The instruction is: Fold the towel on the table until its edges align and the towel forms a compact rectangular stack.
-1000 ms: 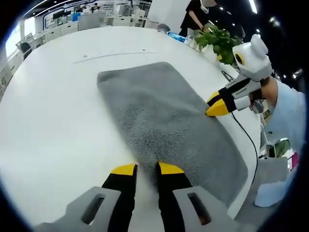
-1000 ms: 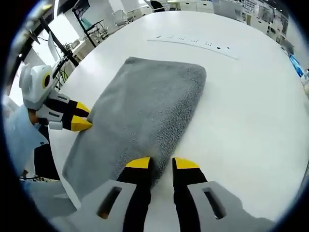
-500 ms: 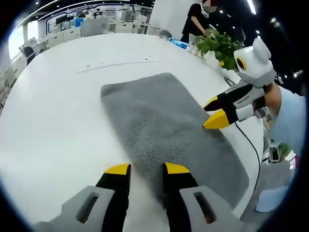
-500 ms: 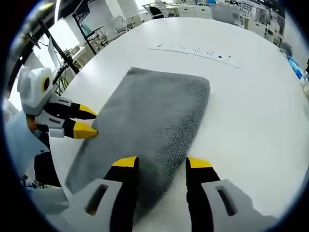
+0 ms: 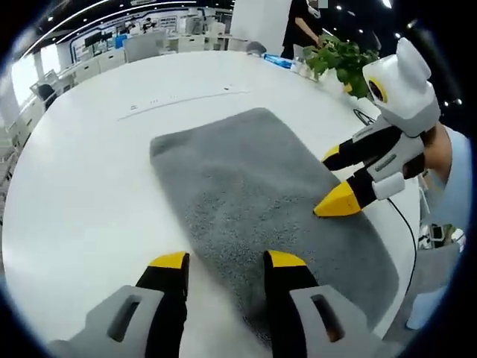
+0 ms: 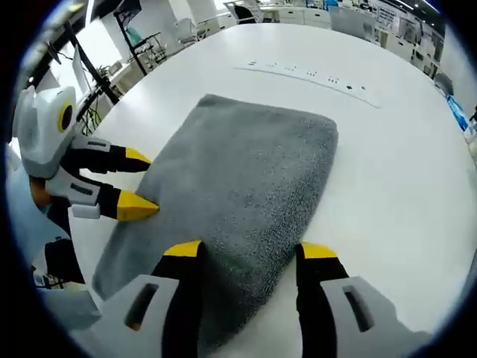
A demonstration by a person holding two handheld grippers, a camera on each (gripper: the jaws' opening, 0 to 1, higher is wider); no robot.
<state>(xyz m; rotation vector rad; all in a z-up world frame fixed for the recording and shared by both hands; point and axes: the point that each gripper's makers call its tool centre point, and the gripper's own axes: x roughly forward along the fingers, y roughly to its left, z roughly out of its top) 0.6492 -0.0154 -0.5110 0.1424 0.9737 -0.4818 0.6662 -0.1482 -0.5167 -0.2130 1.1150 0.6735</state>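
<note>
A grey towel (image 5: 253,186) lies flat as a long folded strip on the white table (image 5: 82,171). My left gripper (image 5: 227,261) is open at one long edge, and the towel's edge runs between its yellow tips. Across the strip, my right gripper (image 5: 337,179) comes in from the right, open, tips at the opposite long edge. In the right gripper view, the towel (image 6: 246,179) runs away from my open right gripper (image 6: 250,250), whose jaws straddle its near edge. My left gripper (image 6: 141,181) enters from the left, open at the towel's side.
A thin strip with dark marks (image 6: 313,74) runs across the table (image 6: 402,164) beyond the towel. A potted plant (image 5: 339,60) and a standing person (image 5: 302,26) are at the far rim. A black cable (image 5: 399,224) hangs off the table's edge by the person's sleeve.
Both grippers have spread from nearly shut to wide open. Each has moved in closer over its long edge of the towel. The towel has stayed flat.
</note>
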